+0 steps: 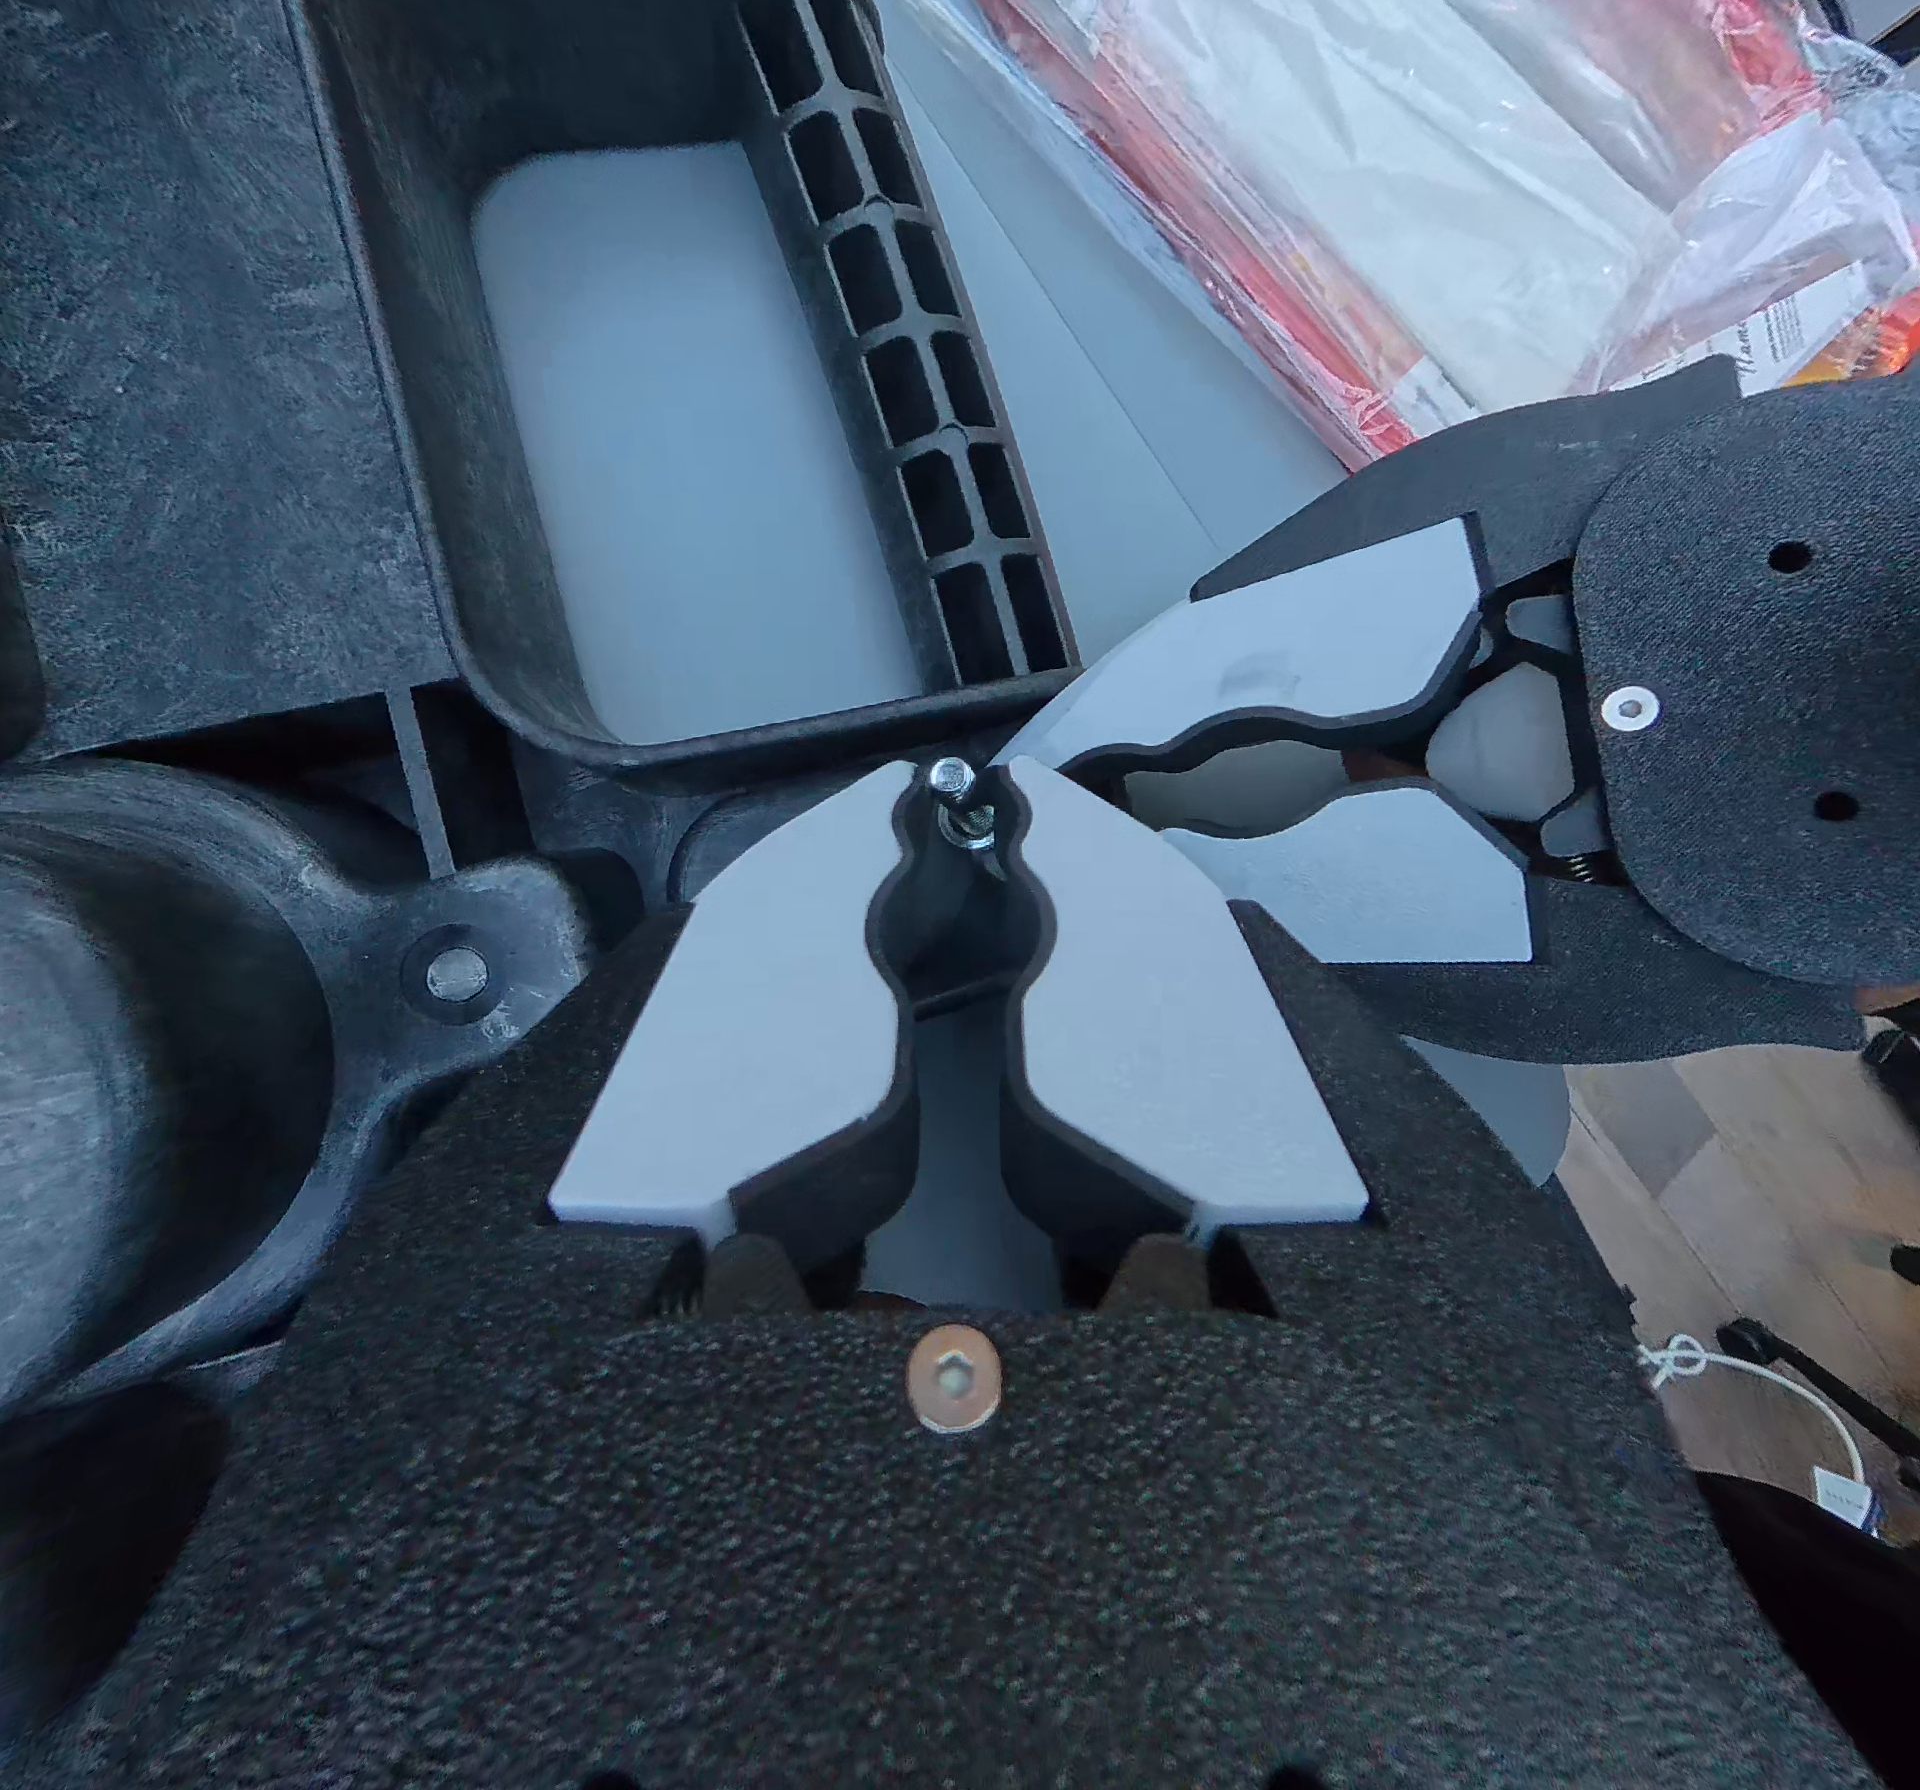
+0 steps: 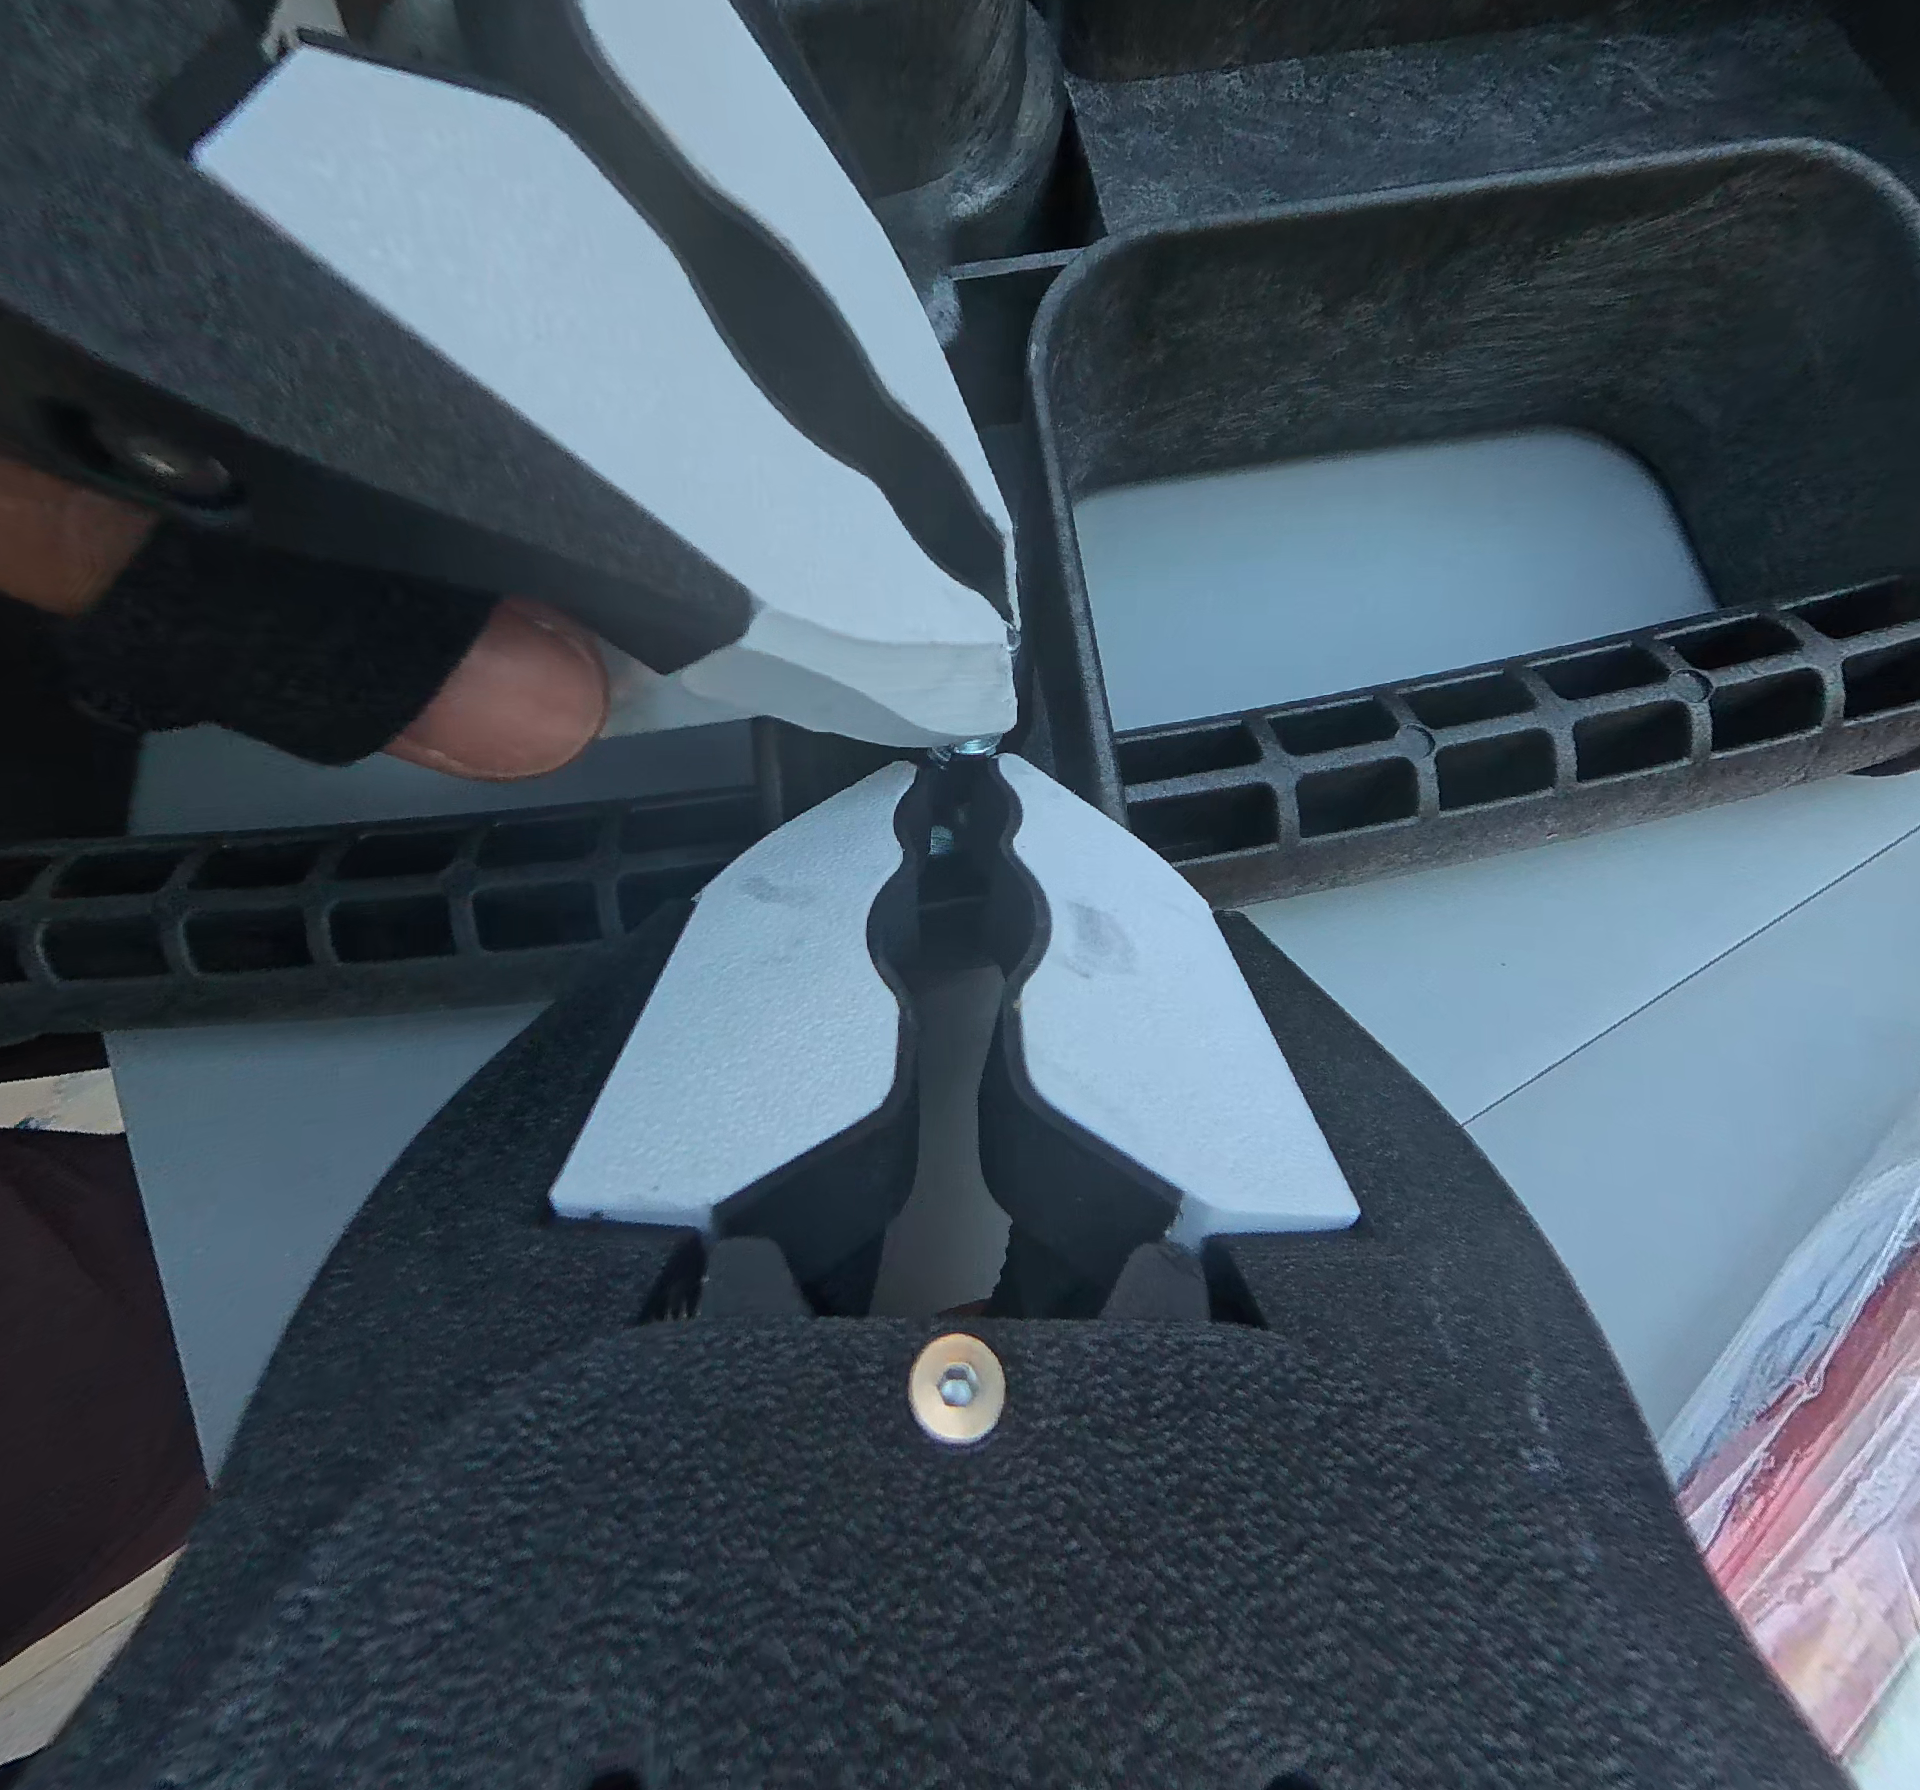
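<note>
A small bolt point(image 1: 951, 776) is being pinched by the left hand-held gripper point(image 1: 961, 784) at the black housing's point(image 1: 208, 390) near edge; the right hand-held gripper point(image 2: 961, 784), seemingly clenched on the same bolt, is being met tip-to-tip, so alignment should be kept steady.

Left gripper point(image 1: 961, 790) and right gripper point(image 2: 961, 769) meet tip to tip at a small bolt point(image 1: 951, 776), just before the rim of an open-bottomed tray point(image 1: 364, 306). A ribbed grid point(image 1: 914, 390) lines the tray's right wall. Wrapped packages point(image 1: 1403, 130) lie behind, on the table point(image 1: 1091, 369).
</note>
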A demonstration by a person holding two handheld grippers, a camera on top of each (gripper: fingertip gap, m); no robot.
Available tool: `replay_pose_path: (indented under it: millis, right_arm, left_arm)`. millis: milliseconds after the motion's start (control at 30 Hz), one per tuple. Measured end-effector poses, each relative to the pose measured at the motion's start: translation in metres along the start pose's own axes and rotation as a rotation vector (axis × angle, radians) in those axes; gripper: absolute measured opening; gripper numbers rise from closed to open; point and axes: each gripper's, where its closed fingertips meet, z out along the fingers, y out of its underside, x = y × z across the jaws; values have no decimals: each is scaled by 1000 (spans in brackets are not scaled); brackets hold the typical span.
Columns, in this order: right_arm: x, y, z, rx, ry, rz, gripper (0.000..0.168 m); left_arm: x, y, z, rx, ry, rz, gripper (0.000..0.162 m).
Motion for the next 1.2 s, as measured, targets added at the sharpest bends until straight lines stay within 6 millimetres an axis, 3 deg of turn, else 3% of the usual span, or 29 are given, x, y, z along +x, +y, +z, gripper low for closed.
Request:
replay_pose_path:
  millis: [233,433,600,933,1200]
  right_arm:
    - [3,2,-4,-10,72,-67,11]
    - [7,0,-21,45,116,-25,26]
    - [7,-18,-33,124,110,28,27]
    - [-1,-40,-21,105,128,-62,18]
    - [-8,-52,-16,98,85,-46,11]
  left_arm:
    - [-1,-4,-2,56,38,-58,8]
    - [-5,-10,-5,106,64,-104,8]
    - [-2,-15,-16,145,92,-86,8]
    - [9,-22,-37,169,86,39,8]
    - [1,-20,-49,182,65,62,8]
